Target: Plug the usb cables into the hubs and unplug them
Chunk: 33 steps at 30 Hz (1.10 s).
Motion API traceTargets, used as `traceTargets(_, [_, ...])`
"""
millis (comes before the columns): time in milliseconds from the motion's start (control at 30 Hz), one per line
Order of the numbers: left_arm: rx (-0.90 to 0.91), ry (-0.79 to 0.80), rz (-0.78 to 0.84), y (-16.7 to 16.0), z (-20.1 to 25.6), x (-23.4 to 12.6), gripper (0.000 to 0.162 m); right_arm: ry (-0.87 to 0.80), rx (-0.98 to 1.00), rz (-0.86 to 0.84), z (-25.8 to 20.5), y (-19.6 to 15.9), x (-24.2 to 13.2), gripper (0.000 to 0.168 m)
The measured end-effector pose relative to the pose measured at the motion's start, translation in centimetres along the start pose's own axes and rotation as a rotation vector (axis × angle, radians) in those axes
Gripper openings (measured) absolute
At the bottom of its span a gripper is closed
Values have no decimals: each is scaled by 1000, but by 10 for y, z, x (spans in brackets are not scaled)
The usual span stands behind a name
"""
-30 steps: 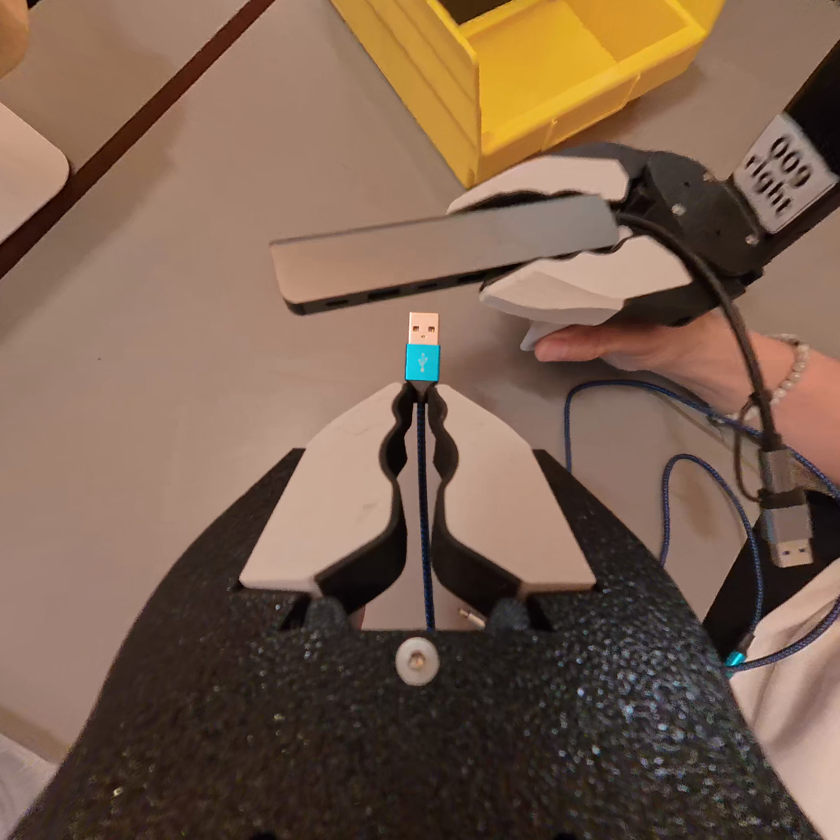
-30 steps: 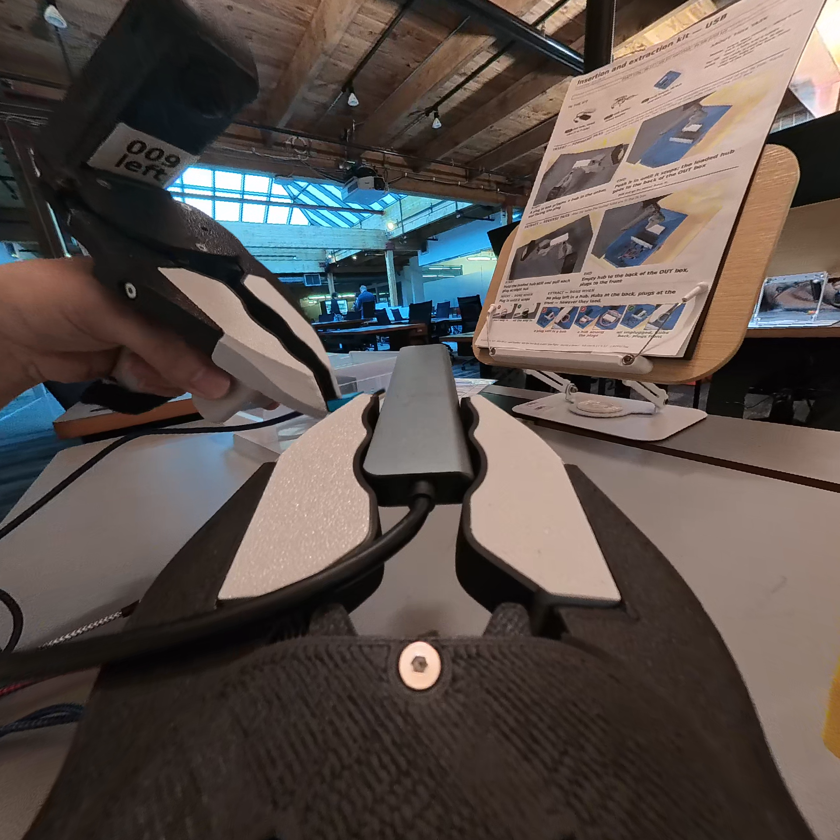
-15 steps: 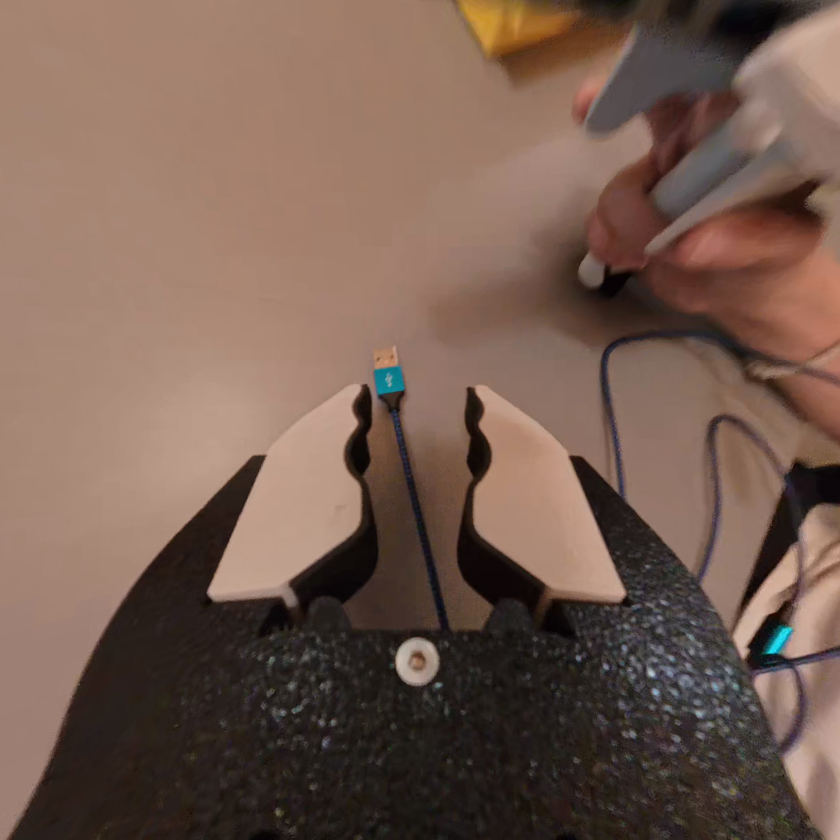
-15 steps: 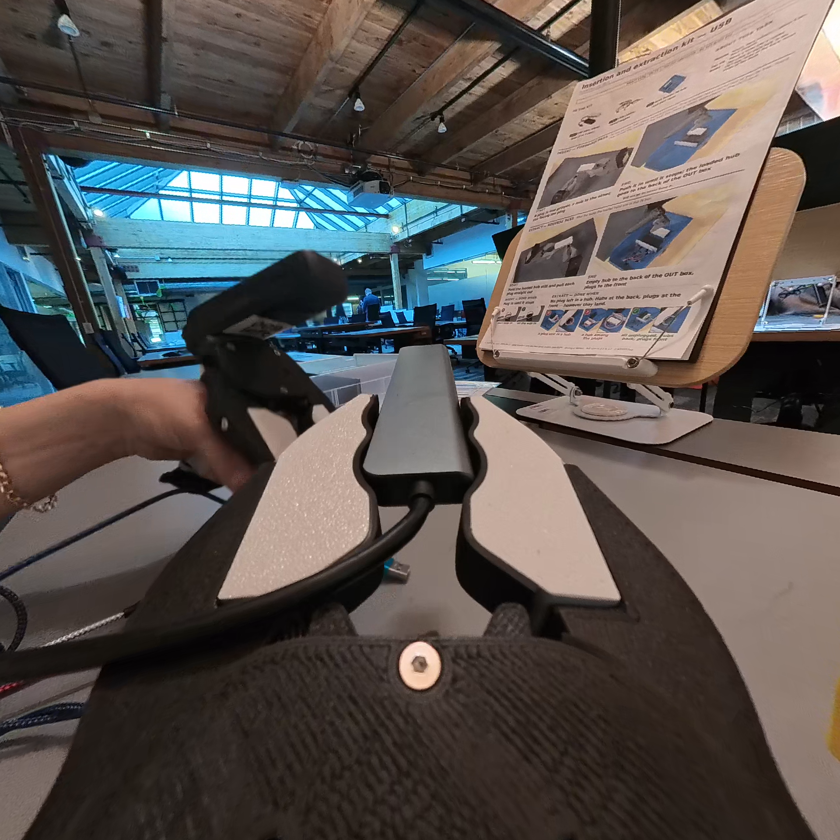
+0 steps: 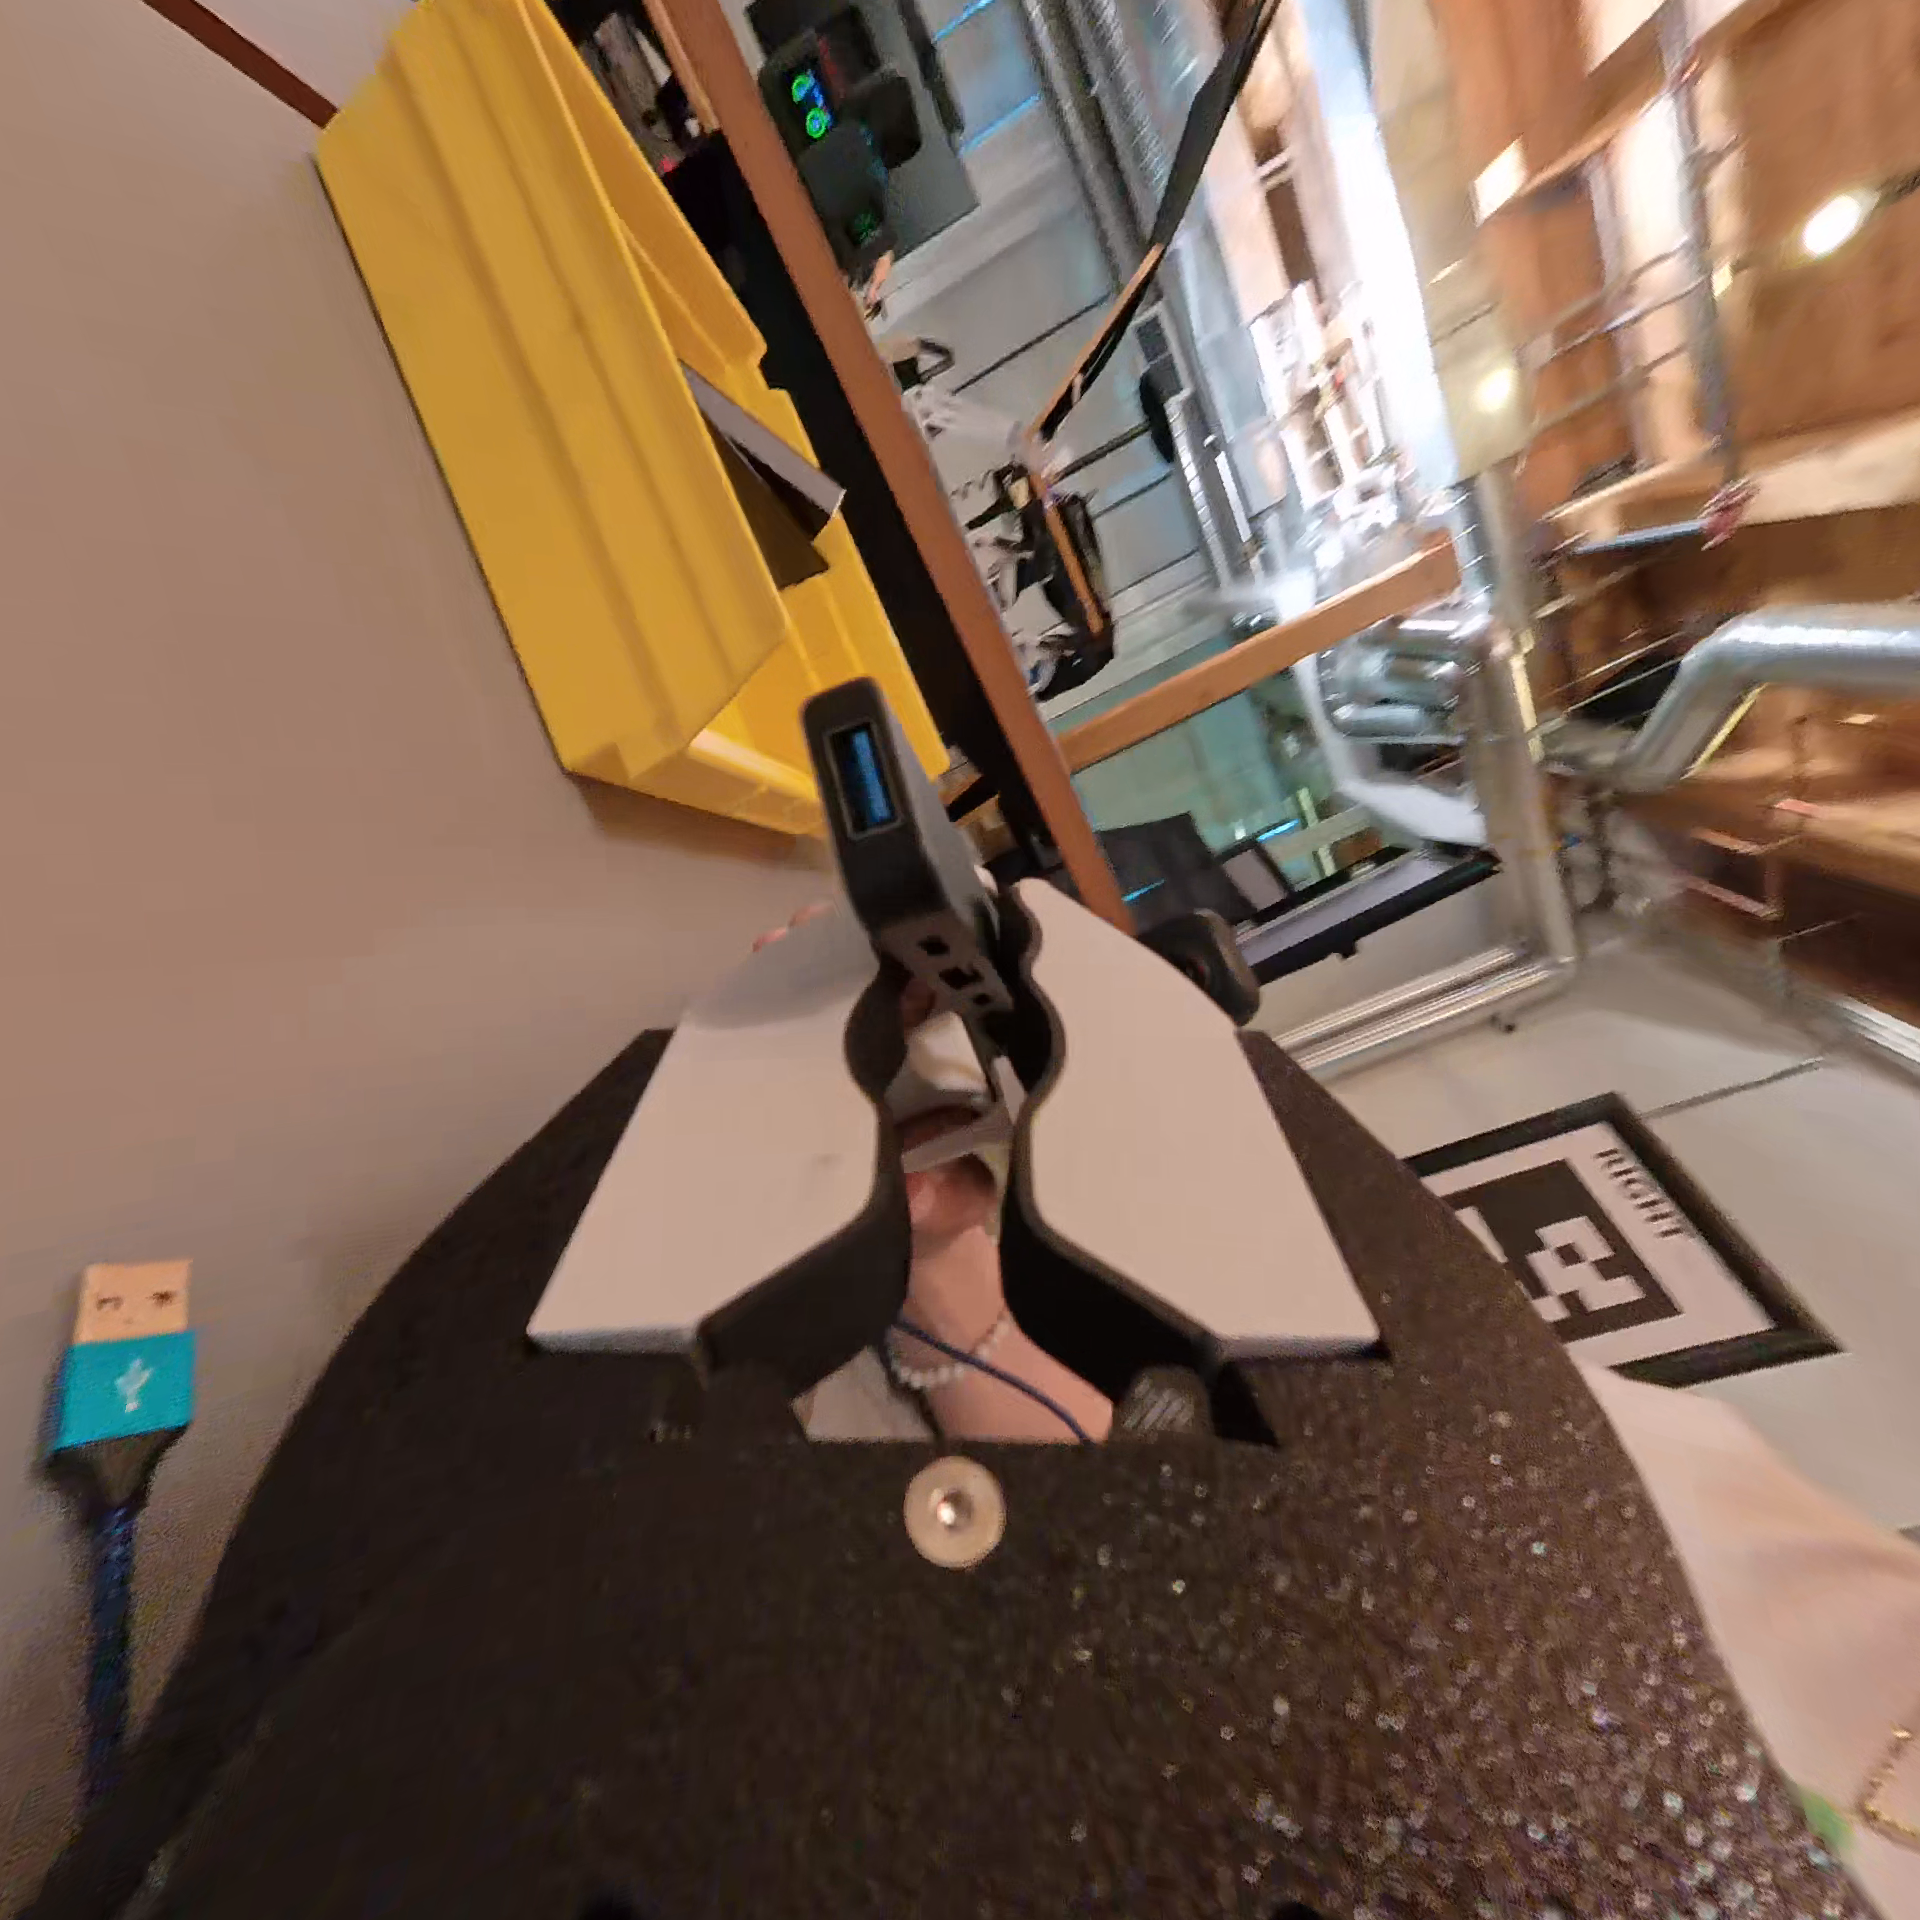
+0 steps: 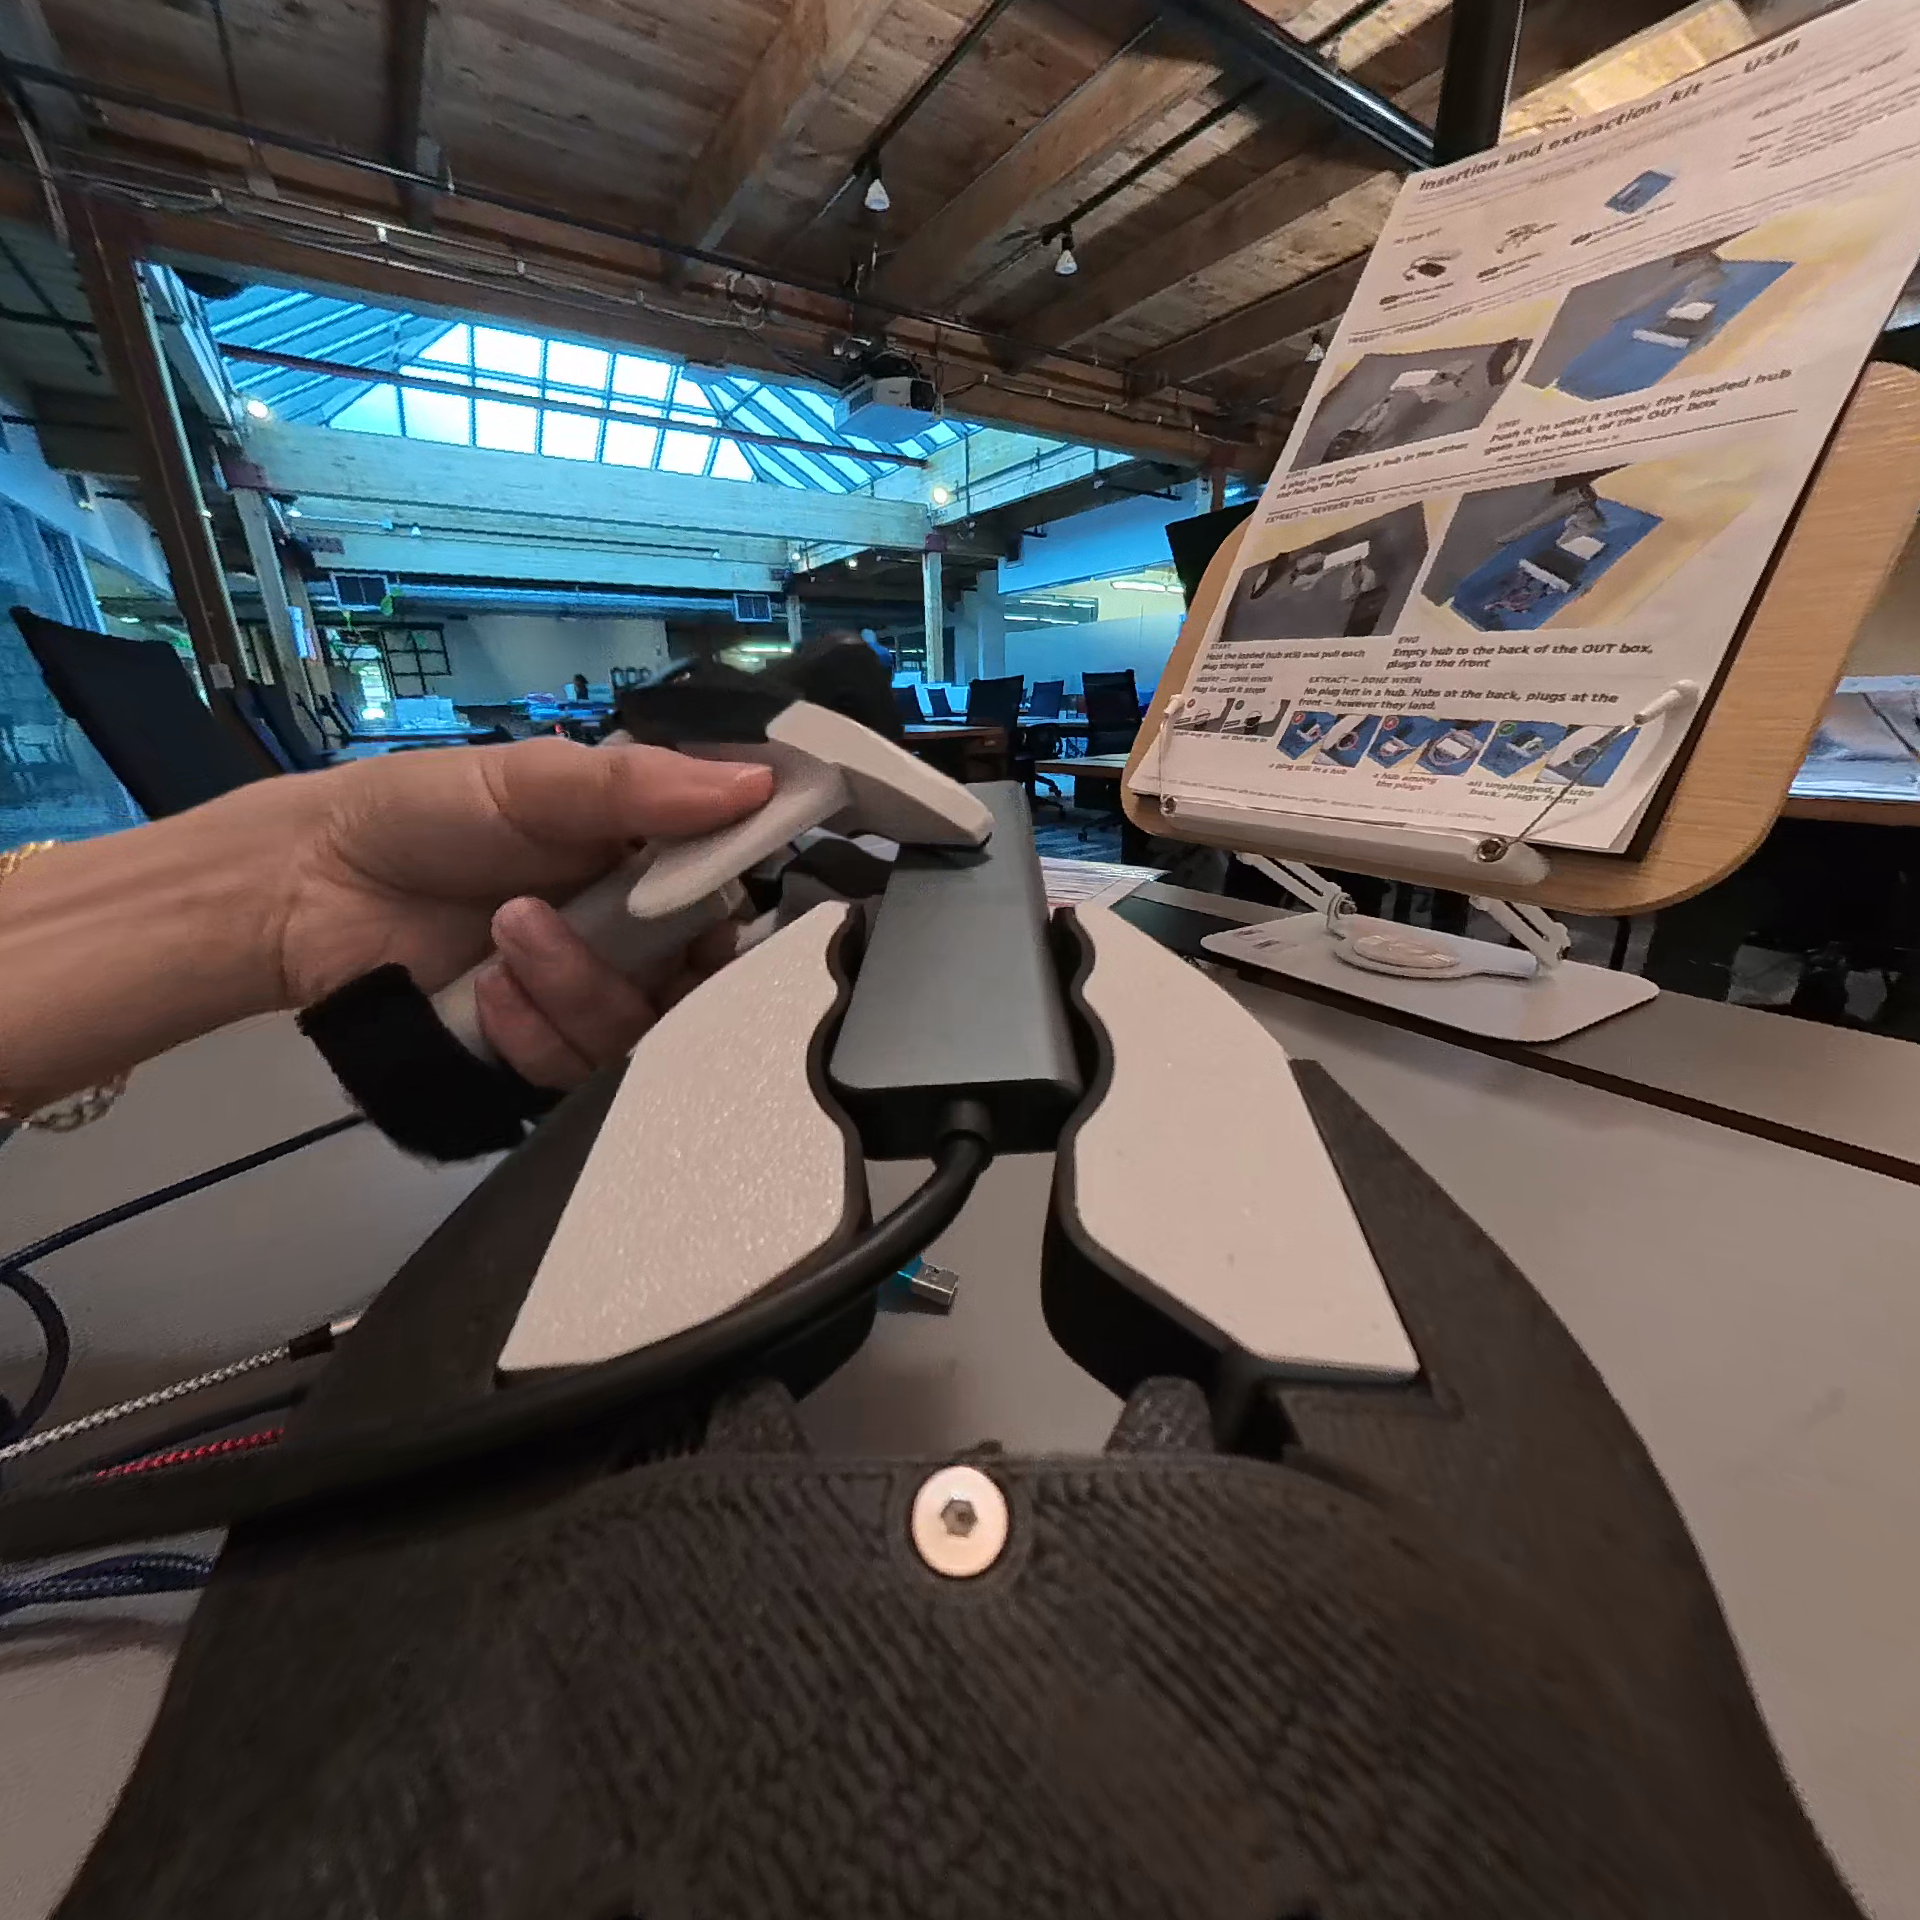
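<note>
My right gripper (image 6: 958, 920) is shut on the cable end of a dark grey USB hub (image 6: 961, 997) and holds it level above the table. My left gripper (image 5: 940, 951) is turned on its side and shut across the thin far part of the same hub (image 5: 883, 821), whose blue end port faces the camera. In the right wrist view, one left finger (image 6: 894, 790) lies on top of the hub. The blue USB plug (image 5: 125, 1351) on its braided cable lies loose on the table, and it also shows under the hub in the right wrist view (image 6: 925, 1286).
A yellow bin (image 5: 582, 468) stands on the grey table (image 5: 260, 727) beyond the hub. A sheet on a wooden stand (image 6: 1558, 520) is at the right back. Cables (image 6: 156, 1392) trail at the left. A person's hand (image 6: 416, 883) holds the left gripper. My two grippers' fingertips are within a few centimetres of each other. The blue USB plug (image 5: 125, 1351) is about equally far from each gripper, around 15 cm.
My left gripper opened and let the blue plug drop to the table. It then swung up, rolled sideways and closed on the hub. My right gripper kept its hold.
</note>
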State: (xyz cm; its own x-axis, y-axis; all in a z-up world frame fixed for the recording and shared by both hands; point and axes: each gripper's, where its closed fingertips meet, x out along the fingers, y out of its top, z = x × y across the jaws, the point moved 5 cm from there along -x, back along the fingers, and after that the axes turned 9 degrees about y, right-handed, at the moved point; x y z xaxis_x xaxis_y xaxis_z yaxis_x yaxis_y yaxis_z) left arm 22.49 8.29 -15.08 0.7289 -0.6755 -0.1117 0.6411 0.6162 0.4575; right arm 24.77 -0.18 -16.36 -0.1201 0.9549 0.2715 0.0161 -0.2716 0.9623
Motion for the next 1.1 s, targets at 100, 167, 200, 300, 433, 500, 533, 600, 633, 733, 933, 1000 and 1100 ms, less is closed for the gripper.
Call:
traceTargets(100, [-41,-35,22,0,-2,-1,12,-1,-8,-14,-1,-1,1,35])
traceTargets(167, [-67,-36,21,1,-2,-3,11,0,-14,-16,-1,-1,2,35])
traceTargets(200, [-70,-32,24,1,-1,-4,11,-5,-12,-11,-1,-1,2,35])
traceTargets(300, [-68,-11,41,3,2,-7,10,-10,-9,0,0,0,1,35])
traceTargets(433, [-87,-2,35,4,3,-9,11,-19,-26,1,-1,0,2,36])
traceTargets(500, [-95,-6,21,5,2,-11,11,-13,-34,-6,-2,-1,2,36])
traceTargets(533, [-101,-9,21,7,1,-12,10,-8,-36,-9,-2,-1,3,36])
traceTargets(600, [-115,-11,39,11,0,-16,10,-3,-31,10,-2,1,1,35])
traceTargets(633, [-116,-7,54,14,-1,-19,10,-4,-23,26,-1,2,-1,33])
traceTargets(733, [-114,2,53,16,0,-24,11,-4,-24,36,-1,2,-1,32])
traceTargets(933, [-119,-7,6,6,2,-18,11,-16,-65,21,-3,1,2,41])
traceTargets(1000, [-118,-8,-1,5,1,-16,10,-5,-65,26,-4,1,1,35])
traceTargets(1100, [-114,-2,-9,7,0,-16,11,-6,-62,12,-4,0,2,35])
